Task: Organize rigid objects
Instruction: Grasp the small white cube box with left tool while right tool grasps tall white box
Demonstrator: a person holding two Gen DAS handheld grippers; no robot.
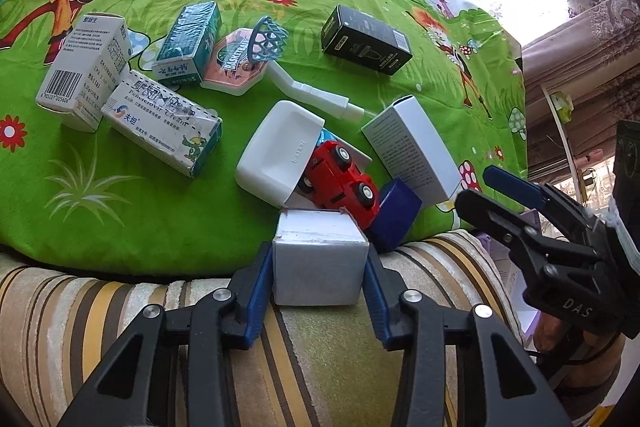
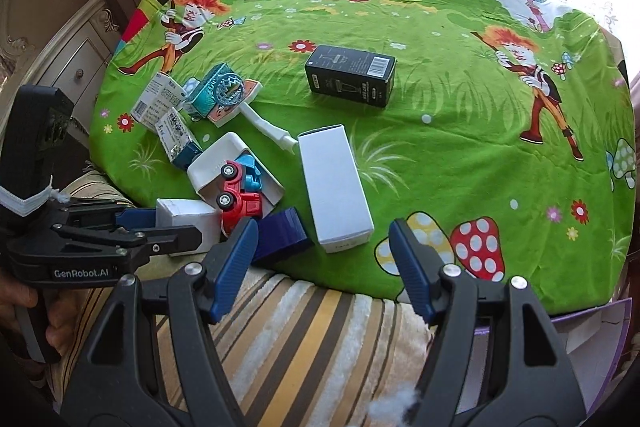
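Gripping a small white box point(image 1: 320, 269), the left tongs point(image 1: 319, 281) have their blue pads pressed against its two side faces at the near edge of the worktop point(image 1: 132, 211), where the green cartoon cloth gives way to a striped cover. No earlier view is on hand, so I speak only of how they stand: closed on that box, which sits low and square between the fingers. It touches the red toy car point(image 1: 340, 183), which lies tipped on its side against a white case point(image 1: 280, 151), with a dark blue box point(image 1: 394, 215) just to the right.

My reading is that the pickup step is in hand: one box seized from the near pile, the rest unsorted. Next the box wants lifting straight up and clear, gently, since the car leans toward it and may roll or drop off the edge (that pile looks none too steady).

The right tongs point(image 2: 324, 263) stand open and empty, hanging above the near edge with the tall white carton point(image 2: 334, 187) lying just beyond them; that carton or the dark blue box looks the likeliest thing for them to take. Both tools point steeply down at the cloth, each held from behind by a hand, the left hand point(image 2: 24, 311) partly seen at the left of the right wrist view.

Farther off lie the black box point(image 1: 366, 41), a toy basketball hoop point(image 1: 256, 57) and three medicine cartons point(image 1: 160, 121) clustered at the far left, all apart from either tool.
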